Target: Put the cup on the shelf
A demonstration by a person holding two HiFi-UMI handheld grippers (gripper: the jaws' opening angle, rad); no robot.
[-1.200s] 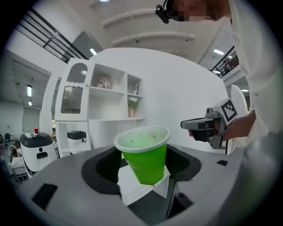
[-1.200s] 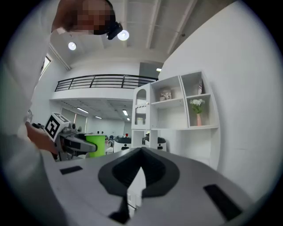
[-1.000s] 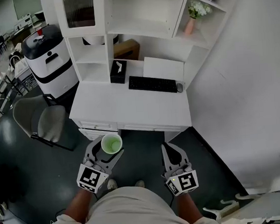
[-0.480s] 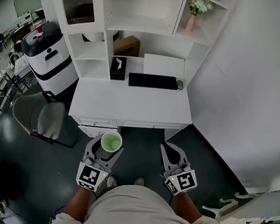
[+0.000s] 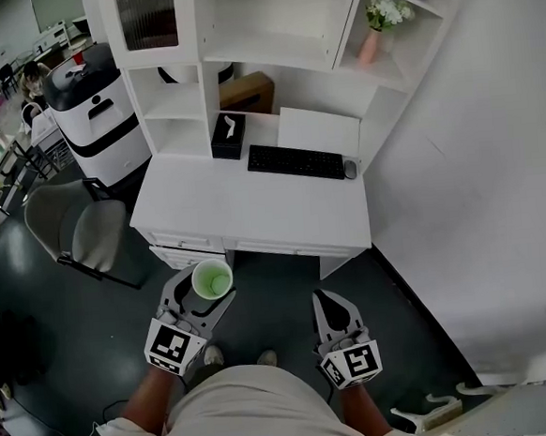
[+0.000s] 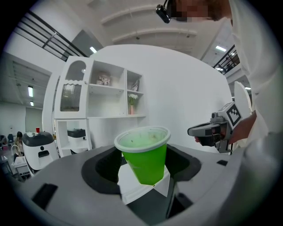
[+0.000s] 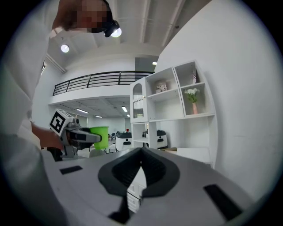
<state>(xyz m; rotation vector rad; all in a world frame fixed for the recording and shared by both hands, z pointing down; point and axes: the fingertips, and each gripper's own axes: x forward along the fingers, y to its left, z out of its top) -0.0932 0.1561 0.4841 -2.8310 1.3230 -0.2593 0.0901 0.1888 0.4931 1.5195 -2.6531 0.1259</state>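
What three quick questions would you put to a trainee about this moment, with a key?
1. Where is the green cup?
A. Standing on the chair seat
B. Held upright in the left hand-held gripper
C. Lying on the floor
2. True or false: the cup already stands on the shelf unit.
3. Fill in: the black keyboard lies on the white ____.

Key: 1 B; 2 false, the cup is in front of the furniture and clear of it; 3 desk.
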